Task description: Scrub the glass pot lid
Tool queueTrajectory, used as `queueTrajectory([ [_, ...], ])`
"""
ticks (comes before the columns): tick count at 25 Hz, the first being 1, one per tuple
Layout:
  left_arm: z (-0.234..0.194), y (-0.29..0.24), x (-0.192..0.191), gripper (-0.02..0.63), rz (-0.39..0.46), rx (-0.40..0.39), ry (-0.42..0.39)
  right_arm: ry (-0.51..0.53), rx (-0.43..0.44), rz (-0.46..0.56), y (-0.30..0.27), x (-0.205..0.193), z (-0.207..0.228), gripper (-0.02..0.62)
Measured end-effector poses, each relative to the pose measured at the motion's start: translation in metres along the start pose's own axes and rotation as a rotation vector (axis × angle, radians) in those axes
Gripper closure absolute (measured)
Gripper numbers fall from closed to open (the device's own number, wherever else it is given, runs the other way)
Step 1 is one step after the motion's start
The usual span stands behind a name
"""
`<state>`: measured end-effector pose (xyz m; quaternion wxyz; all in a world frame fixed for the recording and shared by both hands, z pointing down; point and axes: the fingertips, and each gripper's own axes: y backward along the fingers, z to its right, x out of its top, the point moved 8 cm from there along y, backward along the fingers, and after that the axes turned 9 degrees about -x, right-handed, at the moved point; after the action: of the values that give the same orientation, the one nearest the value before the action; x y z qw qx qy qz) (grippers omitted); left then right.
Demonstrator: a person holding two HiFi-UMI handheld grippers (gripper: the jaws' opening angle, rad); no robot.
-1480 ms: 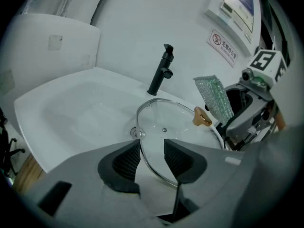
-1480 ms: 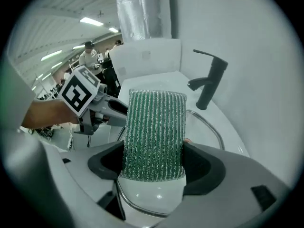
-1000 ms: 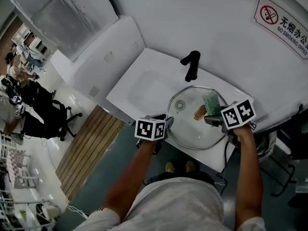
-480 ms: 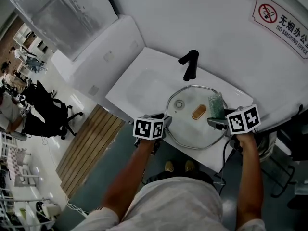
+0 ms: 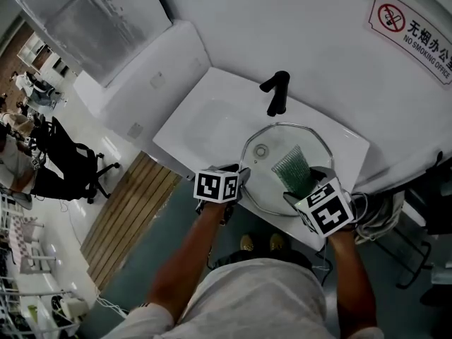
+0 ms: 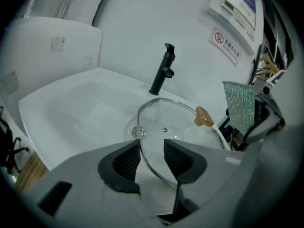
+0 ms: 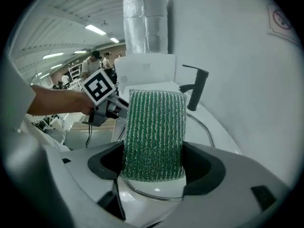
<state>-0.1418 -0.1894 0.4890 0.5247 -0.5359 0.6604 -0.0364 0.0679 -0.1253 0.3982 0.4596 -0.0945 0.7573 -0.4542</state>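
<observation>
Sponge [image 5: 293, 169] swung over lid [image 5: 263, 180] ctr — faucet [image 5: 277, 94] behind.

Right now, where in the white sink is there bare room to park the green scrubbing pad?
The left half of the white basin is bare, between its left wall and the metal-rimmed glass pot lid. The right half is crowded: the lid, the black tap behind it, the left gripper astride its rim, the right gripper holding the green scrubbing pad over it.

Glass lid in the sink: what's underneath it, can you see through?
Through the glass lid you see the white sink bottom and its round drain. The green sponge in the right gripper covers part of the lid, so what lies under there is hidden.
</observation>
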Motion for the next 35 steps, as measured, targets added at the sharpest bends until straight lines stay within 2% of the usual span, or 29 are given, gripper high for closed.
queueTrajectory([
  [7,0.000,0.000,0.000,0.440,0.001,-0.003,-0.001,0.152,-0.038,-0.033,-0.020,0.000,-0.047,0.247],
  [15,-0.001,0.000,0.000,0.440,0.005,-0.011,0.003,0.230,-0.048,-0.051,-0.047,-0.007,-0.070,0.247],
  [19,-0.001,0.000,0.000,0.440,0.006,-0.016,0.003,0.244,-0.057,-0.023,-0.049,-0.014,-0.069,0.247],
  [26,-0.002,-0.001,0.000,0.440,0.011,-0.022,0.007,0.114,-0.031,0.109,-0.027,-0.030,-0.038,0.247],
  [35,-0.004,0.000,-0.001,0.440,0.009,-0.026,0.010,-0.160,-0.004,0.111,-0.021,-0.066,0.023,0.247],
])
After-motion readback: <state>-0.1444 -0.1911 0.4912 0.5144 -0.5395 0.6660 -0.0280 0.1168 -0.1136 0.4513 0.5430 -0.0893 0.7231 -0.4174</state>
